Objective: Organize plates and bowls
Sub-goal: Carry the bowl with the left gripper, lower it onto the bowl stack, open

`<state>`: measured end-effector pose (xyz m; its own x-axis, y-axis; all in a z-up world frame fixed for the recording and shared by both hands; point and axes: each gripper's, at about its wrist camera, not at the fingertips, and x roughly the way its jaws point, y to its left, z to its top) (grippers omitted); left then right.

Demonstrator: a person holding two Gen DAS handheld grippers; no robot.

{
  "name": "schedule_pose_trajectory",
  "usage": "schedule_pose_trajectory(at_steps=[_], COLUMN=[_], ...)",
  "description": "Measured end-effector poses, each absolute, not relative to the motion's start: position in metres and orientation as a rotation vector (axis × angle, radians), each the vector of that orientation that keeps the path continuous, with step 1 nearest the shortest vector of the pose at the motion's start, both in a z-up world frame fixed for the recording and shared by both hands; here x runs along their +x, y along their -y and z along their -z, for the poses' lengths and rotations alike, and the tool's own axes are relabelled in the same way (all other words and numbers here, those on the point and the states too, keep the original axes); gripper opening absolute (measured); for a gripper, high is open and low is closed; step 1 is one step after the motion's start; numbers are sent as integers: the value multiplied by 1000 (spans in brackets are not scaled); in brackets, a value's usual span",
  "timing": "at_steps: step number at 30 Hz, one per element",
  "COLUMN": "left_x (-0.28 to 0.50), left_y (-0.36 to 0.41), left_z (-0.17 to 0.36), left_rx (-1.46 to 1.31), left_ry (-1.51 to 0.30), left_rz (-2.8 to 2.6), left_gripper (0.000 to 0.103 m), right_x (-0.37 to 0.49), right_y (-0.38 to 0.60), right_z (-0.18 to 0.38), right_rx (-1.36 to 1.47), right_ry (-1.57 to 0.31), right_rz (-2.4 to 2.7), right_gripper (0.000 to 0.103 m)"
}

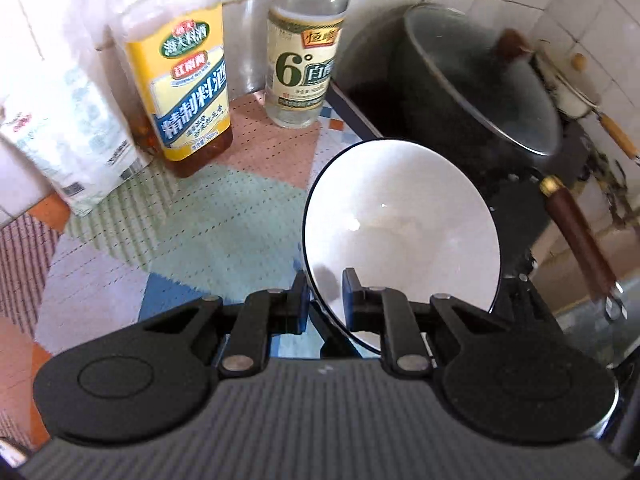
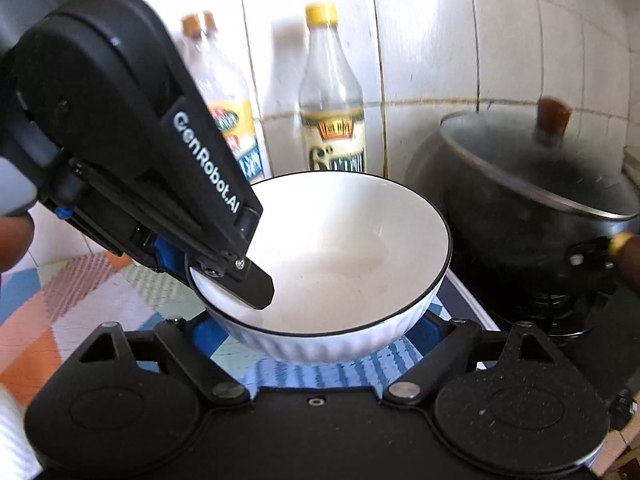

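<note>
A white bowl (image 1: 400, 224) with a thin black rim is held tilted above the patterned counter mat. My left gripper (image 1: 326, 300) is shut on the bowl's rim, one finger inside and one outside. In the right wrist view the same bowl (image 2: 340, 248) sits just ahead, with the left gripper (image 2: 240, 276) clamped on its left rim. My right gripper (image 2: 316, 332) is open, its blue-padded fingers spread wide below and on either side of the bowl's base; the fingertips are hidden by the bowl.
A yellow-labelled cooking wine bottle (image 1: 184, 92) and a clear vinegar bottle (image 1: 304, 64) stand at the tiled wall. A white bag (image 1: 76, 140) leans at the left. A black lidded pot (image 1: 480, 92) with a wooden handle sits on the stove at the right.
</note>
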<state>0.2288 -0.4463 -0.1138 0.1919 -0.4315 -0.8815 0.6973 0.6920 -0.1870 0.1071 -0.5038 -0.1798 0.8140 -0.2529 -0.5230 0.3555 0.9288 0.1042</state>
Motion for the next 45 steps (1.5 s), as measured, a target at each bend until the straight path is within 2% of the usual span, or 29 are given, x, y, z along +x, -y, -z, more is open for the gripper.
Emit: schedule_pose_trajectory(at_steps=[12,24,34,45], left_x=[178,151,139,145], left_y=[364,276,215,195], left_z=[79,55,72,103], left_rx=[258,190,136,136], left_ry=[-1093,-1164,-1218,-1241], left_rz=[784,681,603,548], left_gripper=[15,16,16,16], right_x=[64,32,18,16], right_y=[435,360,311,295], right_z=[147,116,115,138], right_rx=[150,55,-3,49], right_ry=[-509,-539,-597,-617], right_rz=[310,168,16,-95], right_gripper=[93,92,91,91])
